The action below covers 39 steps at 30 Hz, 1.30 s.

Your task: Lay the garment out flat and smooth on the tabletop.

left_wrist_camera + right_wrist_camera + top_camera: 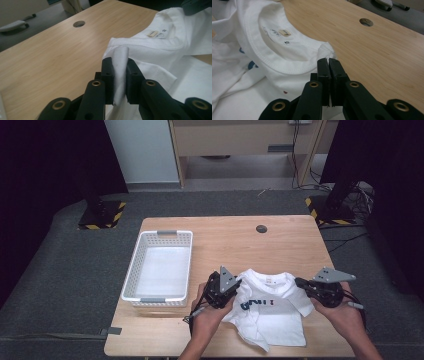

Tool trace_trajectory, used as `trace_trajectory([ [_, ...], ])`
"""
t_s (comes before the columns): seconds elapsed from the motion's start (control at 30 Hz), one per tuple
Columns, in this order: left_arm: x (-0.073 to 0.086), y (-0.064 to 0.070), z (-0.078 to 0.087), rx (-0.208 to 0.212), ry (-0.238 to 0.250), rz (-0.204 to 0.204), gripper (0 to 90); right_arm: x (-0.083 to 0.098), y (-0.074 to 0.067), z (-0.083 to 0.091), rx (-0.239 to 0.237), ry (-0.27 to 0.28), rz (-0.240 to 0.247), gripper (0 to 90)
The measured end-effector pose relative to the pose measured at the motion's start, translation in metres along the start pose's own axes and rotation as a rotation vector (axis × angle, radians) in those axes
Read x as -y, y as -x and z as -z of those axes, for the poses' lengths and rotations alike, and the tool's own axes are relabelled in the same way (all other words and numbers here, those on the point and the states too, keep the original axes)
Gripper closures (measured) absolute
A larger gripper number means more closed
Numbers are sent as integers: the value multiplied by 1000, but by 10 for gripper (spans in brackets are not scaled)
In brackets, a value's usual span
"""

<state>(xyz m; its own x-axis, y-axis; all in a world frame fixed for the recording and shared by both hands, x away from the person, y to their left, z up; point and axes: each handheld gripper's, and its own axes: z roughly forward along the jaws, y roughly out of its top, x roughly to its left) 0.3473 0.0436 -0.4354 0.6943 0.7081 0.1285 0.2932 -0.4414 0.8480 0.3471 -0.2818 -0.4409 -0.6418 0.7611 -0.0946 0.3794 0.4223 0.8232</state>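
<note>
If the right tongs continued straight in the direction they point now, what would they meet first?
Probably the bare table top: beyond the right tongs, shut on the T-shirt at its shoulder, only wood shows, with a round hole farther on.

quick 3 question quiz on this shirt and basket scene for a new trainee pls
1. True or false: both grippers are clamped on the white t-shirt.
2. Multiple choice: on which side of the shirt does the white basket stand in the high view? A) left B) right C) behind it
3. Short answer: what part of the shirt does the right gripper pinch?

Key
1. True. The left gripper has a fold of white cloth between its pads, and the right gripper is shut on cloth too.
2. A. It stands on the table to the shirt's left, apart from it.
3. A bunch of fabric at the shoulder, just outside the collar.
</note>
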Motion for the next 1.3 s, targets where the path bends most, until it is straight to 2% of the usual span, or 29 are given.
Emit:
trace_trajectory([
  [0.1, 7, -6, -21, -23, -53, 0, 802, 1, 8, -21, 5, -39, -22, 878],
  [0.23, 26, -9, -47, -45, -128, 3, 801, 14, 13, -51, 8, -106, -63, 878],
  [0.3, 34, -9, -55, -37, -156, 17, 797, 18, 13, -61, 6, -127, -77, 873],
  [0.4, 43, -9, -67, -60, -209, 0, 749, 22, 13, -68, 19, -139, -93, 812],
  [0.5, 47, -13, -70, -89, -219, 38, 621, 23, 13, -63, 27, -119, -95, 719],
  [0.63, 42, -17, -62, -114, -202, 69, 467, 24, 16, -46, 62, -105, -108, 599],
  [0.73, 36, -16, -49, -114, -174, 89, 425, 30, 14, -30, 69, -94, -117, 608],
  [0.83, 33, -11, -36, -110, -158, 78, 402, 38, 6, -18, 58, -97, -114, 628],
  [0.9, 32, -6, -29, -89, -149, 80, 402, 44, -1, -11, 45, -94, -111, 657],
  [1.07, 46, 13, -22, 13, -164, 87, 444, 58, -14, -7, 24, -97, -106, 703],
  [1.2, 58, 20, -32, 33, -195, 82, 450, 69, -21, -16, 19, -138, -87, 642],
  [1.3, 63, 21, -38, 44, -205, 85, 441, 75, -25, -21, 17, -165, -54, 591],
])
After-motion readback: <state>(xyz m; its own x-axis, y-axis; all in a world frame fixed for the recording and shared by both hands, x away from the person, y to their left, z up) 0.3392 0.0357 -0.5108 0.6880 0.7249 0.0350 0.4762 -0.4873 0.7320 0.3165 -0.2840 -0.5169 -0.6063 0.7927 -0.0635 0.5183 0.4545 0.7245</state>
